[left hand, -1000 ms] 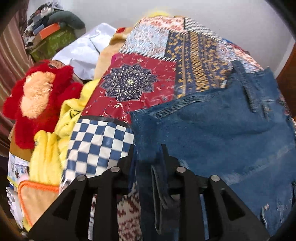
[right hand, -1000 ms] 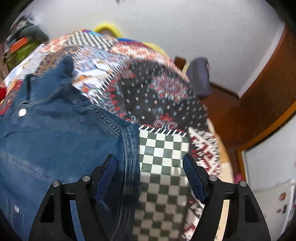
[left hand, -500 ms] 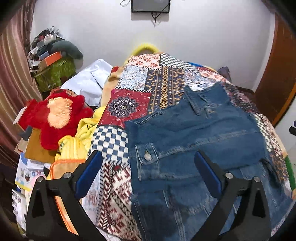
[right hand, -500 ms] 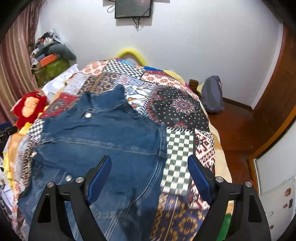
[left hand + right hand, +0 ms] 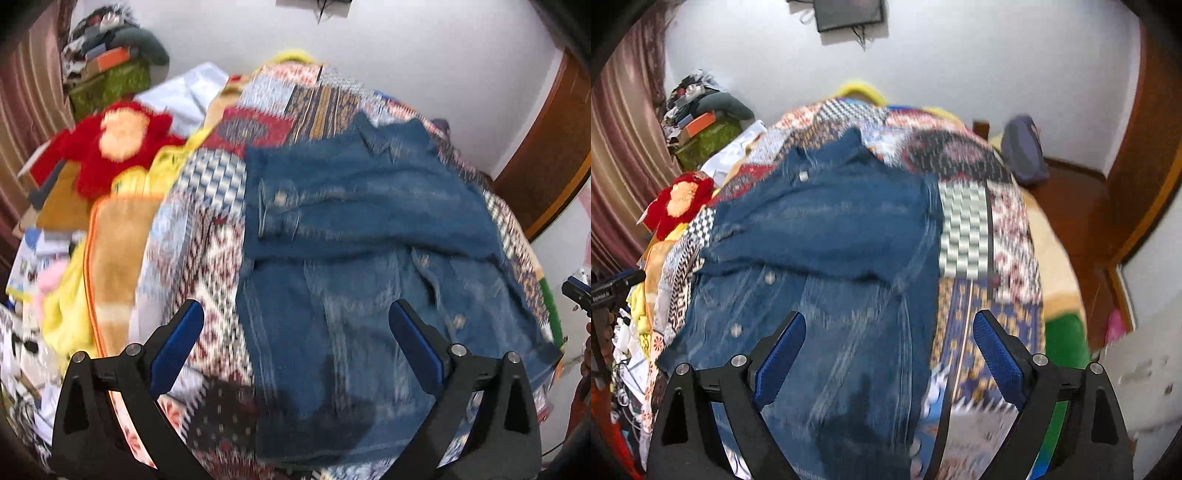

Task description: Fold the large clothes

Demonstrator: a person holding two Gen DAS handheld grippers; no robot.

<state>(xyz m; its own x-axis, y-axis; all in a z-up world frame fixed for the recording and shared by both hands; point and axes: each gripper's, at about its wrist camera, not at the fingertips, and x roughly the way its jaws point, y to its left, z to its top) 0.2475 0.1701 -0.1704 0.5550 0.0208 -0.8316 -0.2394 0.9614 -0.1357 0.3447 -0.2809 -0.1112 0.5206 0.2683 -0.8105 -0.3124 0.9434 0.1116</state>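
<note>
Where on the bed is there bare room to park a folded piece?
Open quilt lies to the right of the denim jacket, up to the bed's far edge, and beyond its collar. The left side is crowded: red plush toy, yellow cloth.

Bare patchwork bedspread (image 5: 964, 229) right of the denim jacket (image 5: 827, 229) lay free, while a red plush toy (image 5: 110, 147) crowded the left edge
</note>
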